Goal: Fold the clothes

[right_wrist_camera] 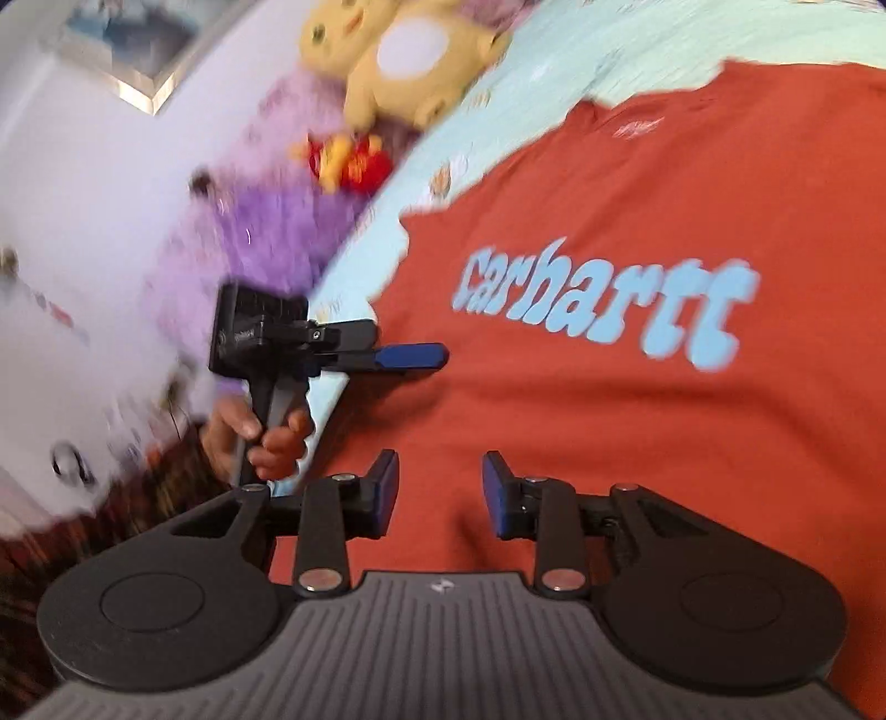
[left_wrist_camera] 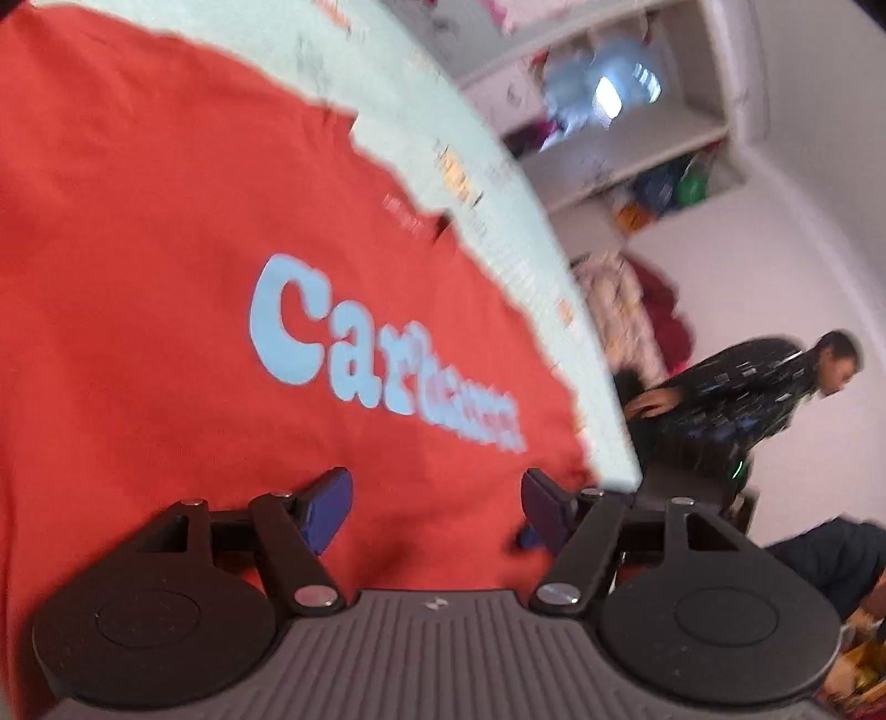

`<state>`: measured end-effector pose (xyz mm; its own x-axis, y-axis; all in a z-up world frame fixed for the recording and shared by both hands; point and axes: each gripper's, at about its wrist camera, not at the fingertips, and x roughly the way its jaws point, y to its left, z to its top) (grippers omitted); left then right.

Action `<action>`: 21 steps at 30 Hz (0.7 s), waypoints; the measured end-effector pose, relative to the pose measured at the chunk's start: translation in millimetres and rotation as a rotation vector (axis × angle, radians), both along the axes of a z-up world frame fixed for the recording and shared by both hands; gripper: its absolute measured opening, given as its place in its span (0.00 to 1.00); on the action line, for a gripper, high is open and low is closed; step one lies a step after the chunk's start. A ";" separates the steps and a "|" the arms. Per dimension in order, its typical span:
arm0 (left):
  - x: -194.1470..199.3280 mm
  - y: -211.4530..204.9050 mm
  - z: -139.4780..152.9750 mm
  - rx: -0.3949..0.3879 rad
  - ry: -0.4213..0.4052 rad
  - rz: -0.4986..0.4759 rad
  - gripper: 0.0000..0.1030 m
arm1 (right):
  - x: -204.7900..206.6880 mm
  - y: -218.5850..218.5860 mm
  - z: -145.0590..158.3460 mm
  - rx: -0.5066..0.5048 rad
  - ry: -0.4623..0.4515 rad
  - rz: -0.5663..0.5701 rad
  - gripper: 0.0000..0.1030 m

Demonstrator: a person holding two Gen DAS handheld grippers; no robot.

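Nearest to me, the right claw (right_wrist_camera: pixel 440 493) hovers low over the red T-shirt (right_wrist_camera: pixel 637 432), its blue pads parted a modest way with nothing between them. The left claw (left_wrist_camera: pixel 437 509) stands wider apart, also empty, with only red cloth showing under the gap; in the right wrist view it reaches in from the side, gripped by a hand (right_wrist_camera: pixel 260 437), its blue finger lying just over the shirt's edge.

The shirt lies spread, print up, on the bed (right_wrist_camera: pixel 581 50), pale blue puffy lettering (right_wrist_camera: pixel 603 307) across the chest. I'd say the fold is barely begun, if at all.

The risk, as I judge it: soft cotton jersey bunches easily, so a claw closing on one layer only (or snagging the sheet beneath) would drag the cloth crooked and skew the fold. Both views are smeared, so a hurried pinch could miss the hem.

Further off, the sheet is mint green with small prints, then a plush yellow toy (right_wrist_camera: pixel 398 61) and fuzzy purple bedding (right_wrist_camera: pixel 266 232). Another person (left_wrist_camera: pixel 736 387) bends by the far wall.
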<state>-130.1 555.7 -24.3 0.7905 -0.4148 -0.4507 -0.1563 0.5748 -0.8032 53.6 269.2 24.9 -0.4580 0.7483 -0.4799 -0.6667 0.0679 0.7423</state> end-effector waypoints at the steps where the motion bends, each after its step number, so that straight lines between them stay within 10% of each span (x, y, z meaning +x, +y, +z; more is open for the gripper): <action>1: 6.0 8.6 2.1 0.005 -0.013 -0.007 0.67 | 1.3 12.0 -0.8 -0.029 -0.022 0.016 0.33; 4: 23.2 34.5 8.9 0.095 -0.022 0.066 0.67 | 42.2 19.9 -14.1 -0.080 -0.032 -0.086 0.00; 10: 43.8 59.2 17.8 0.225 -0.012 0.262 0.63 | 71.8 0.7 -7.6 -0.047 -0.076 -0.501 0.09; 13: 37.5 45.8 28.3 0.147 -0.096 0.202 0.67 | 34.4 16.7 -9.4 0.012 -0.020 -0.308 0.29; 17: 55.8 16.8 21.8 0.156 -0.138 -0.053 0.73 | -5.5 53.0 -8.4 -0.006 -0.072 -0.013 0.31; 21: 81.7 36.7 7.9 0.200 -0.120 0.030 0.53 | 41.4 68.6 -16.0 -0.037 -0.053 -0.173 0.00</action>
